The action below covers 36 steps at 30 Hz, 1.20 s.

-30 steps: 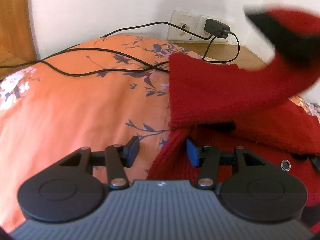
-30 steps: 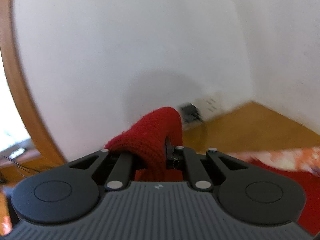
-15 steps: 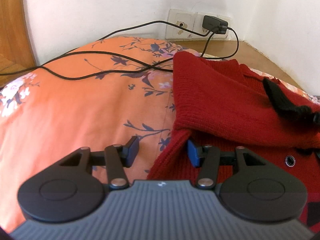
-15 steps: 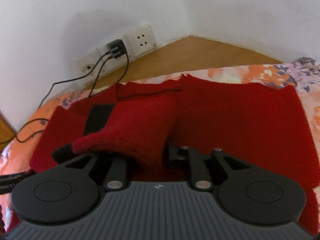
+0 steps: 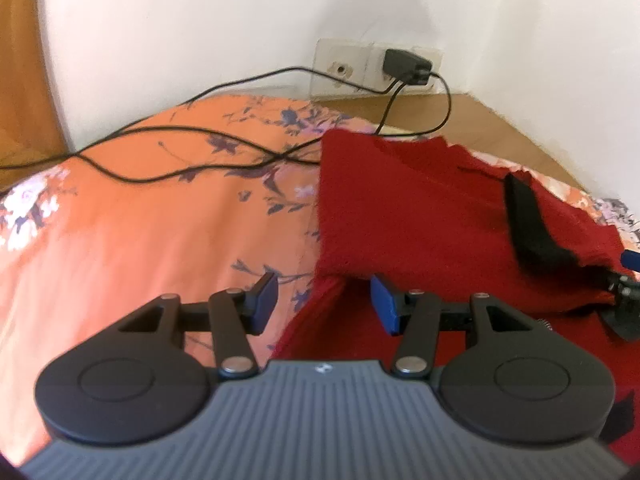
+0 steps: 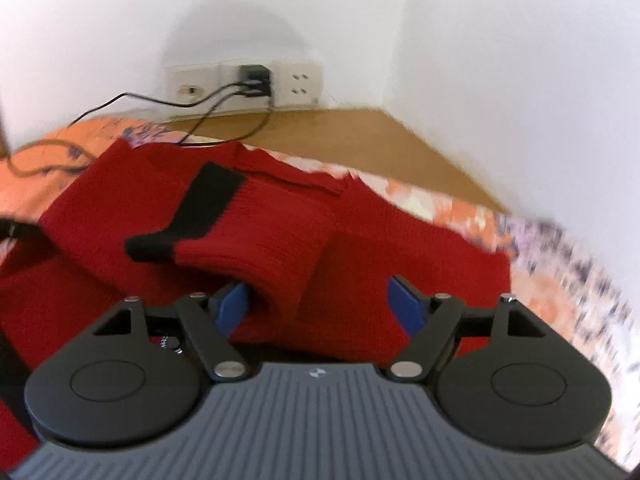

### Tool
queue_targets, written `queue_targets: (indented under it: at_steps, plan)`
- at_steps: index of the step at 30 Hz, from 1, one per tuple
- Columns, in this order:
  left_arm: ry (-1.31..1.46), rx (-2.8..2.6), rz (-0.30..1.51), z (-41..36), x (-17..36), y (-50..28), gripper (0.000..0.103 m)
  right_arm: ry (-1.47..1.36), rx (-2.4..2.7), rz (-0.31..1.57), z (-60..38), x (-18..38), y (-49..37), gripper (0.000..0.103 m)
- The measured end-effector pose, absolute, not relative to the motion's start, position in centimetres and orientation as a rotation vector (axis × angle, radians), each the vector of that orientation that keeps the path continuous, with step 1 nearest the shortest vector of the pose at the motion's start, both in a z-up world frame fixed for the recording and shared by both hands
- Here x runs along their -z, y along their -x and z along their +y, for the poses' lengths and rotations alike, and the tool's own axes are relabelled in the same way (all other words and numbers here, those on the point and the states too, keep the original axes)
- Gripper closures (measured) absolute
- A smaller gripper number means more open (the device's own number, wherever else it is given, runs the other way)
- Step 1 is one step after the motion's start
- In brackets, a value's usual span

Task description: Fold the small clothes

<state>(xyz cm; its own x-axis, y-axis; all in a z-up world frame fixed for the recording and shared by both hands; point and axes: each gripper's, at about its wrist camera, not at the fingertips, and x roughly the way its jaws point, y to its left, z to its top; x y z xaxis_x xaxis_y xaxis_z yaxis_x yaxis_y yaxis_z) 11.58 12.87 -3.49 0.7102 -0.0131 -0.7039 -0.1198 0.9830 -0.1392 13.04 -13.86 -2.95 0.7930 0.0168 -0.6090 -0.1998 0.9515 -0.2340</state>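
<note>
So there's a red knit sweater [image 5: 420, 216] lying on a bed with an orange floral cover [image 5: 140, 232], pushed up toward the corner of the room. One sleeve with a black cuff [image 6: 208, 204] is folded across the body of it, and in the left wrist view that same cuff [image 5: 532, 228] shows up as a dark band off to the right. The left gripper [image 5: 323, 304] sits right at the sweater's left edge with its blue-padded fingers [image 5: 385, 304] spread apart and nothing between them; one pad is over the bedcover, the other over the red knit, just under a folded edge. The right gripper [image 6: 320, 306] is wide open too, holding nothing, though its left finger [image 6: 231, 305] is tucked right up against the fold of the sleeve, maybe touching it, hard to call with the blur. The near part of the sweater is hidden behind both gripper bodies, so I can't see its bottom hem at all. A bit of the right gripper [image 5: 624, 300] pokes in at the right edge of the left view, mostly cut off. Behind everything there's a wall socket [image 6: 244, 80] with a black charger [image 5: 406, 65] plugged in, and black cables [image 5: 180, 148] trail across the bedcover. The right side of the right view is badly smeared.
</note>
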Motion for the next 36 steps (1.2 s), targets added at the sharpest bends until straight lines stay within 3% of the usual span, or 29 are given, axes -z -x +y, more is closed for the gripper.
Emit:
queue_targets:
  at_steps: [8,12,14,16,17,28,36]
  plan:
    - [0.166,-0.019,0.759,11.5,2.8,-12.3,0.05,0.548,-0.201,0.548,-8.5,3.4,-12.2,0.02]
    - [0.155,-0.012,0.755,11.1,2.9,-12.8,0.05,0.573,-0.256,0.532,-7.1,4.0,-12.9,0.027]
    - [0.154,-0.008,0.754,11.0,3.0,-13.0,0.05,0.567,-0.274,0.531,-6.9,4.1,-13.3,0.066]
    - [0.156,-0.008,0.753,11.0,3.1,-13.2,0.05,0.53,-0.28,0.552,-7.1,4.1,-13.8,0.087]
    - [0.157,-0.007,0.752,11.0,3.1,-13.3,0.05,0.501,-0.276,0.553,-7.4,3.9,-14.0,0.091]
    - [0.127,0.013,0.744,10.3,3.6,-15.2,0.05,0.227,-0.079,0.46,-16.0,-1.1,-14.0,0.094]
    - [0.076,0.014,0.728,9.4,4.9,-16.1,0.05,-0.014,0.014,0.564,-23.0,2.3,-13.1,0.093]
